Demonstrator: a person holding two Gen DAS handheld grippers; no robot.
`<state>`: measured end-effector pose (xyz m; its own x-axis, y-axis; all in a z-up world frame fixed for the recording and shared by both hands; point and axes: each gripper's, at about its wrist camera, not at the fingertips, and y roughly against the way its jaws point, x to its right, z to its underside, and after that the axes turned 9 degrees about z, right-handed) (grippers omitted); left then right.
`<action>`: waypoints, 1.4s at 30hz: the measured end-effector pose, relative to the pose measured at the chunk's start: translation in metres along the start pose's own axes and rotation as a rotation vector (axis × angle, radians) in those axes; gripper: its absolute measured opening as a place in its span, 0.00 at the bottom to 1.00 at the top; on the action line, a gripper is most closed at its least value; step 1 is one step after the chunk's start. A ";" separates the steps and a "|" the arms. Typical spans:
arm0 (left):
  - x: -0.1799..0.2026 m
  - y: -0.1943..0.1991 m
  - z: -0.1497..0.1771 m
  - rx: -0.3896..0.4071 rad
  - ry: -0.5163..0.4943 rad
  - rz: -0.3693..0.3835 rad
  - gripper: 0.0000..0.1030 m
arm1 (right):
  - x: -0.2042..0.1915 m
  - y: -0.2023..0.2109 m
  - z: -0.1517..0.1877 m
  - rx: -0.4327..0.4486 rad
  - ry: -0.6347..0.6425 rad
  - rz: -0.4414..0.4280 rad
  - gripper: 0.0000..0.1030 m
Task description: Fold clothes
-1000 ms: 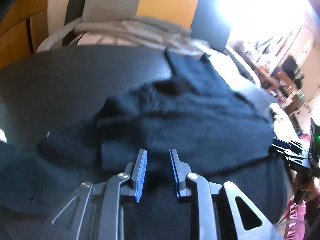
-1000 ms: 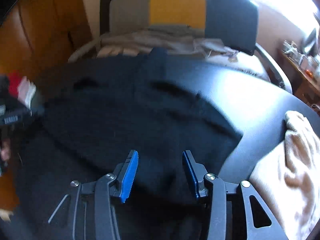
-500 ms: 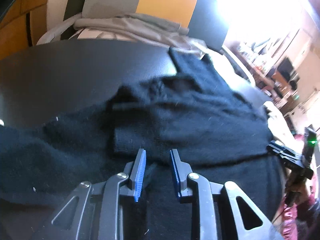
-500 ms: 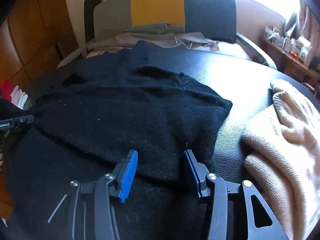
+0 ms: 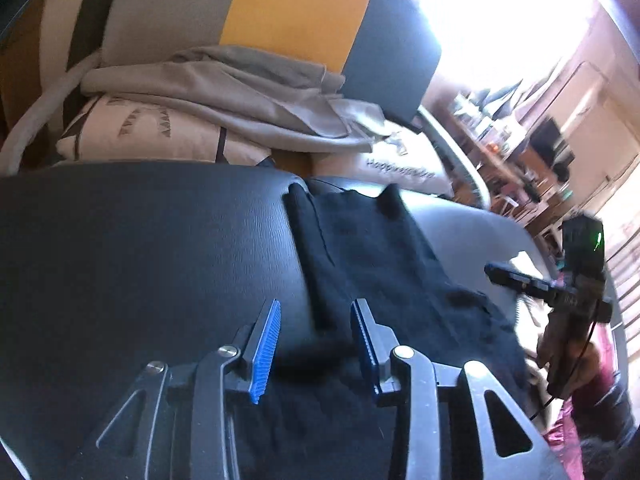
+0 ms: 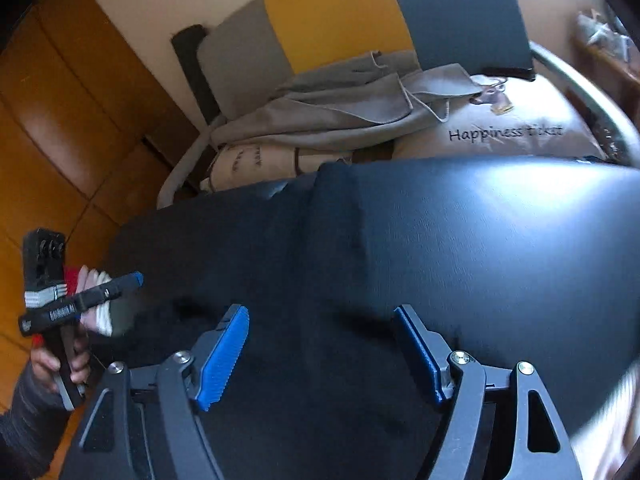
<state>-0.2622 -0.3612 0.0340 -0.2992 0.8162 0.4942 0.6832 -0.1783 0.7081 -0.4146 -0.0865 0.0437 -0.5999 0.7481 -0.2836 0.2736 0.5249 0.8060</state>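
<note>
Hidden: my black knit garment (image 5: 372,264) blurred against the black leather tabletop (image 5: 152,240).
Grippers: my left gripper (image 5: 316,344) and right gripper (image 6: 320,352) gaped, empty.
Room: grey-yellow chair (image 6: 340,12) behind.

A pale cushion (image 6: 516,120) on the far chair reads "Happiness ticket" in dark script. Print on the neighbouring cushion (image 6: 256,164) is too blurred to read.
</note>
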 end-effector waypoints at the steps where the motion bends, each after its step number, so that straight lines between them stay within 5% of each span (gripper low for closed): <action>1: -0.003 -0.011 -0.006 -0.015 0.009 0.002 0.35 | 0.001 -0.012 -0.011 -0.014 0.001 0.000 0.74; 9: -0.013 -0.077 -0.047 -0.089 -0.003 0.013 0.38 | -0.009 -0.089 -0.079 -0.049 0.149 0.058 0.74; 14: -0.009 -0.098 -0.061 -0.096 -0.026 -0.013 0.39 | -0.027 -0.112 -0.083 -0.075 0.250 0.084 0.75; 19: -0.011 -0.103 -0.067 -0.084 0.004 -0.020 0.38 | -0.032 -0.118 -0.083 -0.081 0.314 0.109 0.63; 21: -0.010 -0.104 -0.067 -0.074 0.012 -0.035 0.34 | -0.030 -0.118 -0.084 -0.080 0.300 0.097 0.63; 22: -0.009 -0.105 -0.067 -0.069 0.009 -0.058 0.22 | -0.029 -0.118 -0.084 -0.078 0.298 0.098 0.62; 23: -0.008 -0.106 -0.067 -0.068 0.008 -0.082 0.16 | -0.031 -0.118 -0.083 -0.073 0.304 0.112 0.59; 24: -0.009 -0.106 -0.067 -0.066 0.014 -0.092 0.05 | -0.033 -0.118 -0.083 -0.066 0.312 0.124 0.43; 25: -0.010 -0.106 -0.067 -0.065 0.025 -0.084 0.04 | -0.033 -0.117 -0.083 -0.066 0.309 0.116 0.14; 27: -0.012 -0.106 -0.068 -0.061 0.044 -0.068 0.03 | -0.033 -0.117 -0.085 -0.073 0.289 0.082 0.10; 36: 0.030 -0.031 -0.041 0.097 -0.070 0.057 0.03 | -0.040 -0.064 -0.076 0.006 0.262 -0.009 0.10; 42: 0.066 0.019 0.011 0.150 -0.159 0.112 0.03 | -0.048 -0.001 -0.030 0.060 0.258 -0.049 0.10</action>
<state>-0.2614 -0.3048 0.0746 -0.1157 0.8744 0.4712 0.8009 -0.1984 0.5649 -0.4089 -0.1349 0.0720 -0.7829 0.5973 -0.1738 0.2787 0.5866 0.7604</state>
